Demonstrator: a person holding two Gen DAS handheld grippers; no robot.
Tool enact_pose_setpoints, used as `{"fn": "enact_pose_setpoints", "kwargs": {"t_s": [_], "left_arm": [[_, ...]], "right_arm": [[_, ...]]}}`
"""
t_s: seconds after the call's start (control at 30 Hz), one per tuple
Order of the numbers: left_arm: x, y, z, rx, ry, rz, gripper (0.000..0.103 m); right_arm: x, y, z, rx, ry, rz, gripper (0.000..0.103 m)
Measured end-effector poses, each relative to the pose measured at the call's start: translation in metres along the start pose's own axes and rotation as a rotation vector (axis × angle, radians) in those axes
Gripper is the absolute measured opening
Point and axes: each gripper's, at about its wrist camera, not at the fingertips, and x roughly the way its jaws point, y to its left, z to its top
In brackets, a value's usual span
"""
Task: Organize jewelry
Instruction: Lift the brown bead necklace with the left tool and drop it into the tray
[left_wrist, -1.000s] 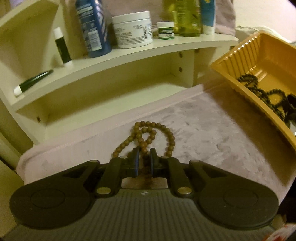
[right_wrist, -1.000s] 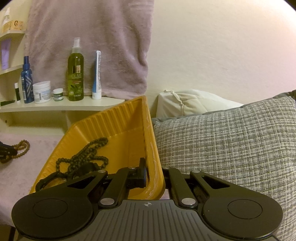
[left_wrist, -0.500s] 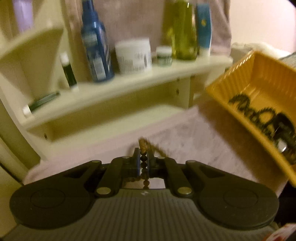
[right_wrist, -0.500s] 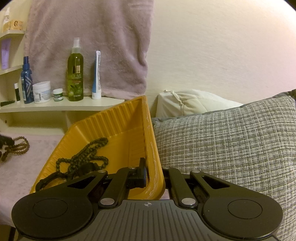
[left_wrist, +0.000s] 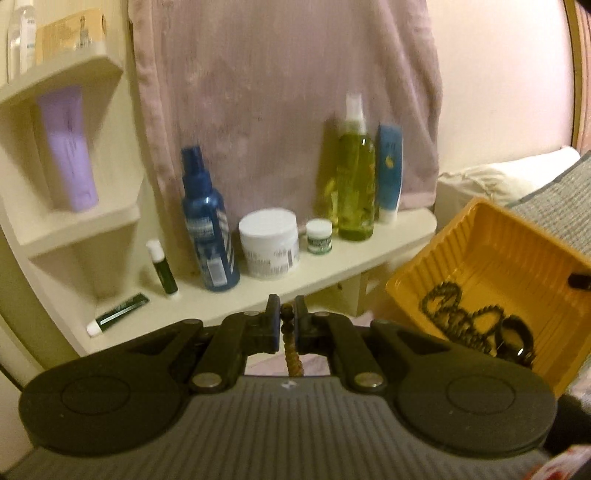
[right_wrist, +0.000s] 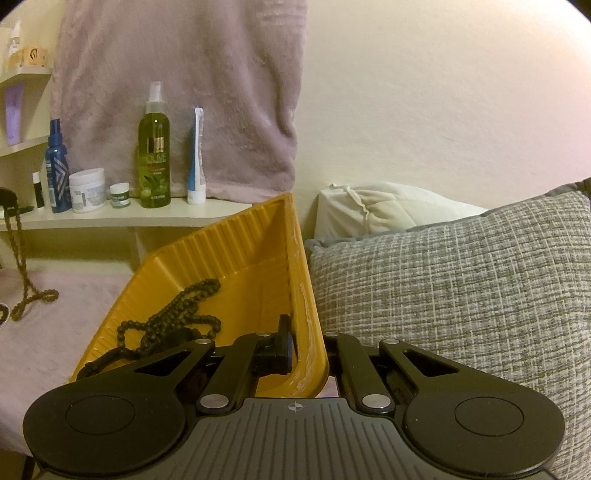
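Plush bedspread (right_wrist: 55, 332) (ribbed plastic tray (right_wrist: 236, 251))

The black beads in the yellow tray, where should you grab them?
Best guess: pinch the loop of the black beads that reaches toward the far wall of the yellow tray, coming from above. There the strand lies single and clear; nearer, it is tangled in a heap.
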Motion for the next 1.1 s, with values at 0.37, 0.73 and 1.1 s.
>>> {"fn": "enact_pose_setpoints", "kwargs": {"t_s": [0.37,0.73,1.1], "left_arm": [[-0.027,-0.018,0.055,0.034,-0.102,-0.060,0.006],[-0.037,-0.069,0.105,0.041,-0.192,-0.247,0.006],[0.013,-0.144,0.101,0.105,-0.087,-0.401,0.006]], "right_arm": [[-0.001,0.001,0.001,0.005,-0.003,0.002,0.005],[0.000,0.000,0.002,0.009,-0.003,0.004,0.005],[0.001,0.000,0.001,0.015,-0.002,0.005,0.005]]}}
